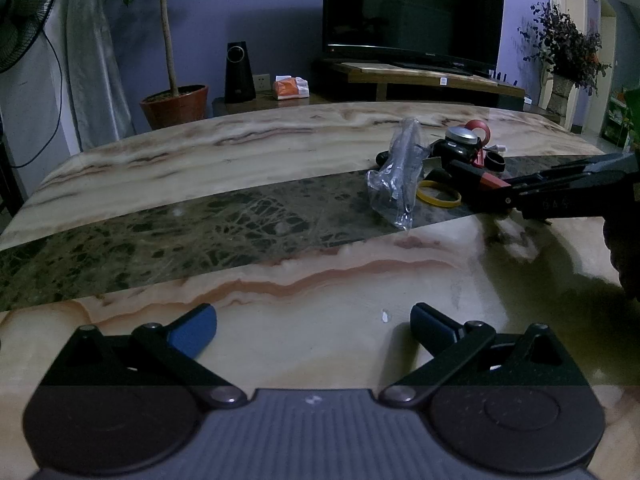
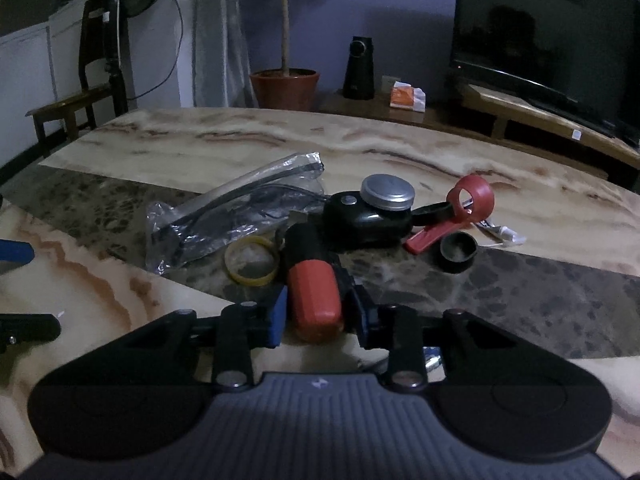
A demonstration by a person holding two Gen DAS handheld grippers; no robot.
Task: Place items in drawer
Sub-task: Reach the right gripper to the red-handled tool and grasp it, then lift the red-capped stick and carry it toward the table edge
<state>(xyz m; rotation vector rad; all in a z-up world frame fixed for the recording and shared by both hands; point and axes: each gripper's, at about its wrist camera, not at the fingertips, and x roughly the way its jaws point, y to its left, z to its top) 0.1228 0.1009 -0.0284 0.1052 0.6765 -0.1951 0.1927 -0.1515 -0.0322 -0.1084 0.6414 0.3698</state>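
A heap of small items lies on the marble table (image 1: 240, 152). In the right wrist view my right gripper (image 2: 316, 312) is shut on a red and black cylindrical tool (image 2: 314, 292) at the near edge of the heap. Beyond it lie a yellow rubber ring (image 2: 251, 261), a clear plastic bag (image 2: 236, 208), a black case with a silver round lid (image 2: 386, 194), a red ring tool (image 2: 470, 196) and a black cap (image 2: 459, 251). My left gripper (image 1: 314, 326) stands open over bare table, well left of the heap (image 1: 440, 160). No drawer is in view.
A television (image 1: 412, 8) stands on a low wooden stand (image 1: 432, 76) behind the table. A potted tree (image 1: 176, 104), a black speaker (image 1: 239, 74) and an orange packet (image 1: 290, 87) sit at the back. A fan (image 1: 20, 12) and a wooden chair (image 2: 84, 92) are at the left.
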